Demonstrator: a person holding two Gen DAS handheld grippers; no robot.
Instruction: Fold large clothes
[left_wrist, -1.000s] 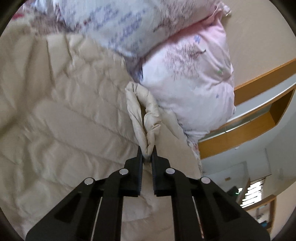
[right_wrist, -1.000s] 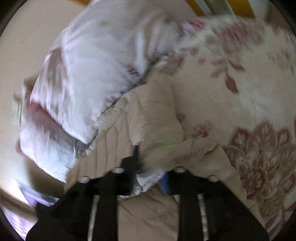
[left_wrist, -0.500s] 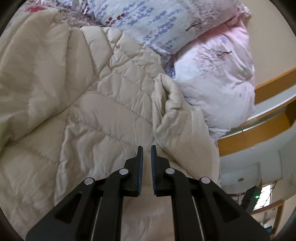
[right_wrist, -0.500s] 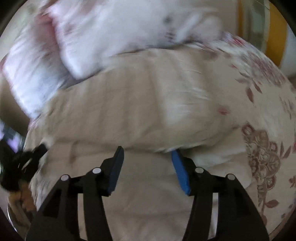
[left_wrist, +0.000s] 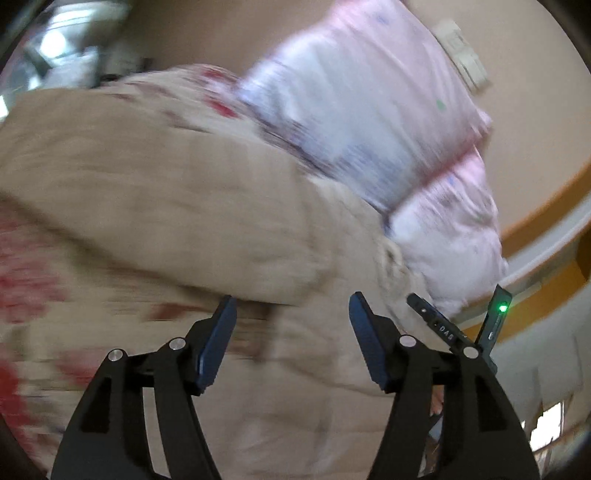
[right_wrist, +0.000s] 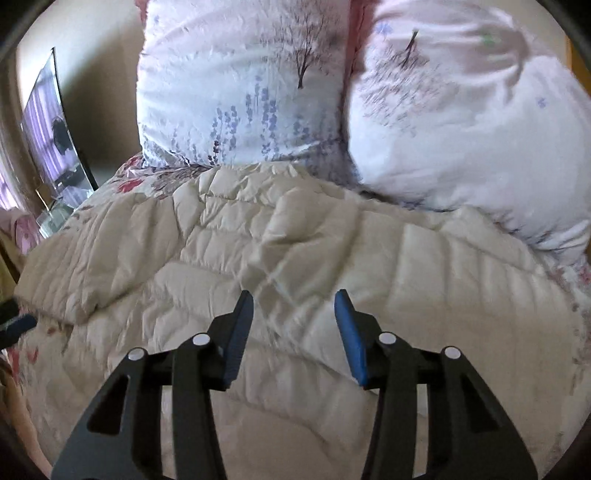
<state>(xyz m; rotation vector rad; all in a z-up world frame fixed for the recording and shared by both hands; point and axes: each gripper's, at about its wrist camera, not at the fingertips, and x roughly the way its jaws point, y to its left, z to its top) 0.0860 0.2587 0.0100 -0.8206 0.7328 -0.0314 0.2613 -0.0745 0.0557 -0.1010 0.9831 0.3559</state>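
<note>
Left gripper (left_wrist: 291, 306) opening wide, nothing between the jaws, over a badly blurred cream quilted jacket (left_wrist: 155, 206). Right gripper (right_wrist: 293, 301) closing, empty, above the jacket (right_wrist: 280, 251) spread below two pillows (right_wrist: 240, 81); lower edge cut off.

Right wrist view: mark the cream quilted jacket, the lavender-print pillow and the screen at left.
cream quilted jacket (right_wrist: 295, 236): right wrist view, quilted upper panel.
lavender-print pillow (right_wrist: 236, 85): right wrist view, middle of its face.
screen (right_wrist: 51, 129): right wrist view, lit surface.

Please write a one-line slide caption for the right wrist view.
Open right gripper above a cream quilted jacket spread before two floral pillows.
</note>
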